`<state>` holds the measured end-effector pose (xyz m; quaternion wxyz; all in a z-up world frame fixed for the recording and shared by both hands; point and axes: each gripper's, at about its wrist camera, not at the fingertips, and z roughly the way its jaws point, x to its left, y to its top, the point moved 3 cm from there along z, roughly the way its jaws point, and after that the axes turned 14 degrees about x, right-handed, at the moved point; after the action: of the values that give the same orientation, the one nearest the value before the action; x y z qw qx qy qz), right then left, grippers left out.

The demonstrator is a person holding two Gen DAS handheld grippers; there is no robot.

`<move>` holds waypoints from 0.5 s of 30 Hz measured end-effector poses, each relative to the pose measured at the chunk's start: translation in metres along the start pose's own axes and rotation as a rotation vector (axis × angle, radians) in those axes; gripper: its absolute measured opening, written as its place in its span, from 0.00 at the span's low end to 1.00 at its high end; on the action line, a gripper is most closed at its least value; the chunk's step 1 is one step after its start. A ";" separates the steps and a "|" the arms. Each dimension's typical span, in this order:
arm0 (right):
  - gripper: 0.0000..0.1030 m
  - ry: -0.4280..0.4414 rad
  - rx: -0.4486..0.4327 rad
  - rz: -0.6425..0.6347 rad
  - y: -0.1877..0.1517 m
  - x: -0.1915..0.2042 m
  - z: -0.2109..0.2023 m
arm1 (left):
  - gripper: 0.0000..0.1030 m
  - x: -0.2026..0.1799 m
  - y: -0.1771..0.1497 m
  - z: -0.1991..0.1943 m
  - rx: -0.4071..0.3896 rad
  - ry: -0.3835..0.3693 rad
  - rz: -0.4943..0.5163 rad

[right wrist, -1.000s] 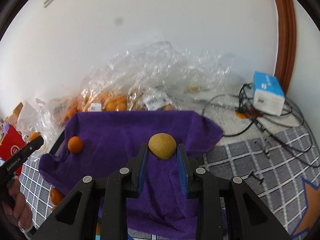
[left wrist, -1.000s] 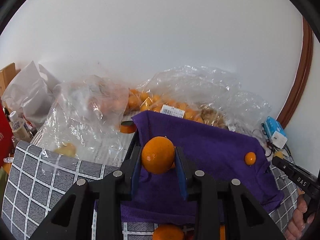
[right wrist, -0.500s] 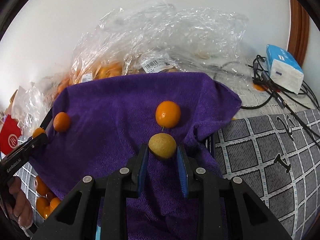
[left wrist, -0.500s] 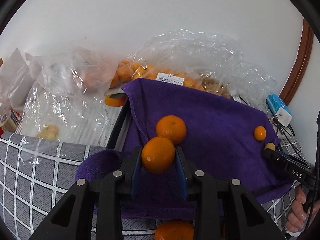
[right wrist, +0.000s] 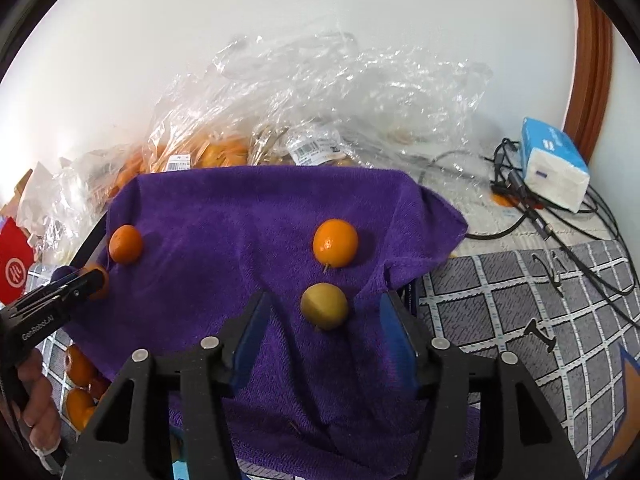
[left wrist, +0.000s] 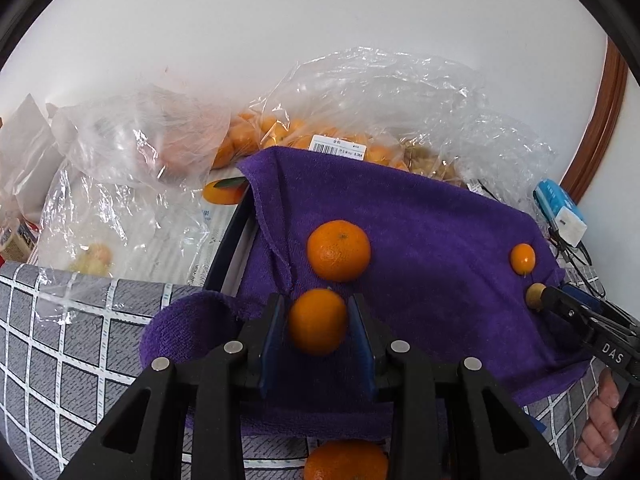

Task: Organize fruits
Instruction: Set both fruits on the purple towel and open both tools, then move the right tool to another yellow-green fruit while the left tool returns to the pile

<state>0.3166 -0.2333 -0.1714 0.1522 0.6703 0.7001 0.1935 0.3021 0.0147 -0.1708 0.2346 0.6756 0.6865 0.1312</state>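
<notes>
A purple towel [left wrist: 420, 232] [right wrist: 240, 216] is draped over a black tray. My left gripper [left wrist: 316, 302] is low over the towel's near left part. Its jaws are opening, with a small orange [left wrist: 318, 322] between the pads and a thin gap on each side. A larger orange [left wrist: 338, 250] lies just beyond it. My right gripper [right wrist: 326, 298] is opening too, its pads well apart. A yellow-brown fruit [right wrist: 324, 306] rests on the towel between them, touched by neither. Another orange [right wrist: 335, 242] sits just past that fruit.
Clear plastic bags of oranges [left wrist: 280, 132] [right wrist: 208, 156] crowd the wall behind the towel. A blue tissue pack [right wrist: 554, 172] and black cables [right wrist: 568, 224] lie at the right. Loose oranges [right wrist: 80, 372] sit on the grey checked mat [left wrist: 60, 328] near a hand.
Both grippers sank toward the towel. The right jaws opened and let the yellow-brown fruit down onto it. The orange in the left jaws has slipped a little lower.
</notes>
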 end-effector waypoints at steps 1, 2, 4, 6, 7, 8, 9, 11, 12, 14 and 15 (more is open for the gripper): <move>0.57 -0.006 -0.001 0.000 0.000 0.000 -0.001 | 0.35 0.000 0.000 -0.004 -0.007 -0.004 0.002; 0.57 -0.008 -0.003 -0.003 0.001 0.001 -0.003 | 0.39 0.000 0.001 -0.009 -0.020 -0.007 0.003; 0.57 -0.015 -0.021 -0.008 0.002 0.002 -0.012 | 0.45 -0.001 0.002 -0.021 -0.062 -0.015 -0.005; 0.57 -0.031 -0.052 0.001 0.003 0.004 -0.026 | 0.47 -0.002 0.003 -0.034 -0.104 -0.032 -0.007; 0.57 -0.031 -0.055 -0.001 0.003 0.005 -0.031 | 0.47 -0.004 0.003 -0.040 -0.115 -0.030 -0.004; 0.57 -0.031 -0.055 -0.004 0.002 0.006 -0.037 | 0.47 -0.006 0.003 -0.048 -0.131 -0.022 0.005; 0.57 -0.042 -0.060 -0.005 0.000 0.007 -0.045 | 0.47 -0.007 0.004 -0.053 -0.141 -0.016 0.008; 0.57 -0.078 -0.074 0.000 -0.005 0.009 -0.056 | 0.47 -0.008 0.002 -0.066 -0.164 -0.006 -0.007; 0.57 -0.085 -0.076 -0.001 -0.009 0.009 -0.060 | 0.47 -0.007 0.000 -0.072 -0.167 -0.010 -0.018; 0.57 -0.087 -0.076 -0.007 -0.017 0.010 -0.067 | 0.48 -0.007 -0.008 -0.080 -0.152 -0.025 -0.015; 0.57 -0.077 -0.074 -0.013 -0.023 0.012 -0.070 | 0.47 -0.006 -0.012 -0.082 -0.149 -0.019 -0.010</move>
<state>0.2626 -0.2267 -0.1200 0.2050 0.6668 0.6903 0.1922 0.2502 0.0190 -0.1059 0.2913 0.6540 0.6761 0.1742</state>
